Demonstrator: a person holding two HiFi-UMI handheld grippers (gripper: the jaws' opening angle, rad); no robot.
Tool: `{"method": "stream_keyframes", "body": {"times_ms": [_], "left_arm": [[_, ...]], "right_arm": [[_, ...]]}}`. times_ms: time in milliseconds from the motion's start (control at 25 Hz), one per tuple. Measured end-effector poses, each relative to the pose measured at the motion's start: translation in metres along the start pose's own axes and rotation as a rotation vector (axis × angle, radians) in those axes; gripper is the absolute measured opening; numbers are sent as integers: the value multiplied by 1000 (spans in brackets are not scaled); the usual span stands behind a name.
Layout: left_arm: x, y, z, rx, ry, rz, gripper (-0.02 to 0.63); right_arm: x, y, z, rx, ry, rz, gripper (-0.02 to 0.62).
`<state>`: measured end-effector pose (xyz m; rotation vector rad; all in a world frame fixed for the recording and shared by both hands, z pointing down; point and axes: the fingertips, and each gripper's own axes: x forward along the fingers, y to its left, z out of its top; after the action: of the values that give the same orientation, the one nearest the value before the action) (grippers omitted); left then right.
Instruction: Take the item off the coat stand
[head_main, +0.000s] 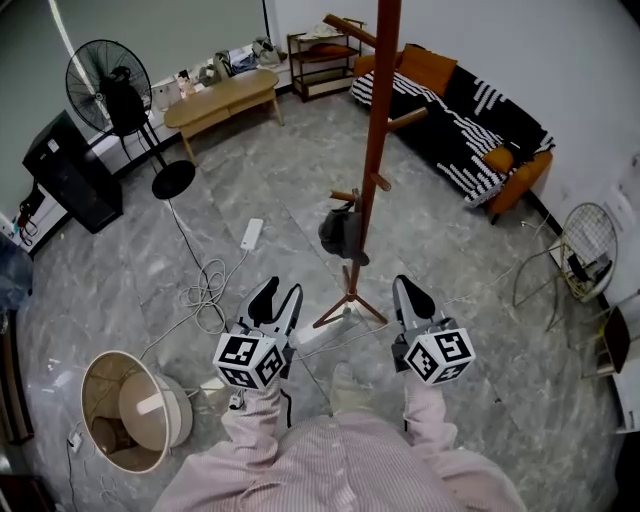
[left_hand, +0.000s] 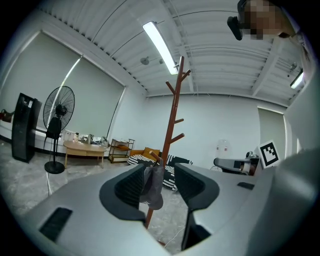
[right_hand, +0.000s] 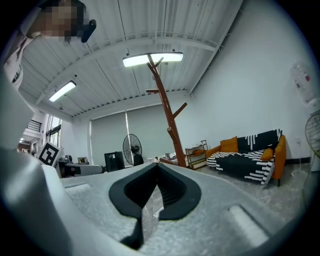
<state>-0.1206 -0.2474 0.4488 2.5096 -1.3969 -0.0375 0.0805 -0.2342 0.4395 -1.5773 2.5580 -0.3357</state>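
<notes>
With left gripper (head_main: 280, 292) jaws apart and right gripper (head_main: 412, 290) closed, the person should lift the dark item (head_main: 338, 232), maybe a cap, up off the coat stand (head_main: 380, 120)

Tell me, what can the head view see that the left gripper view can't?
Only the head view: the white power strip and the beige dome on the floor. Only the left gripper view: the ceiling light, the very top of the coat stand, and the left gripper up close, its fingers spread apart. Both: the coat stand, the dark hat on a low peg, the standing fan and the wooden table.
</notes>
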Motion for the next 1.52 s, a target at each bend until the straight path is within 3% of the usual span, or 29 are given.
{"method": "stream_keyframes", "body": {"times_ms": [600, 840, 1520], "left_arm": [[100, 35, -4, -6, 64, -11, 173], [134, 35, -13, 6, 110, -55, 178], [231, 50, -67, 118, 384, -255, 224]], "right_arm": [[80, -40, 6, -2, 31, 52, 5], [94, -51, 5, -14, 38, 43, 5], [110, -52, -21, 58, 84, -1, 5]]}}
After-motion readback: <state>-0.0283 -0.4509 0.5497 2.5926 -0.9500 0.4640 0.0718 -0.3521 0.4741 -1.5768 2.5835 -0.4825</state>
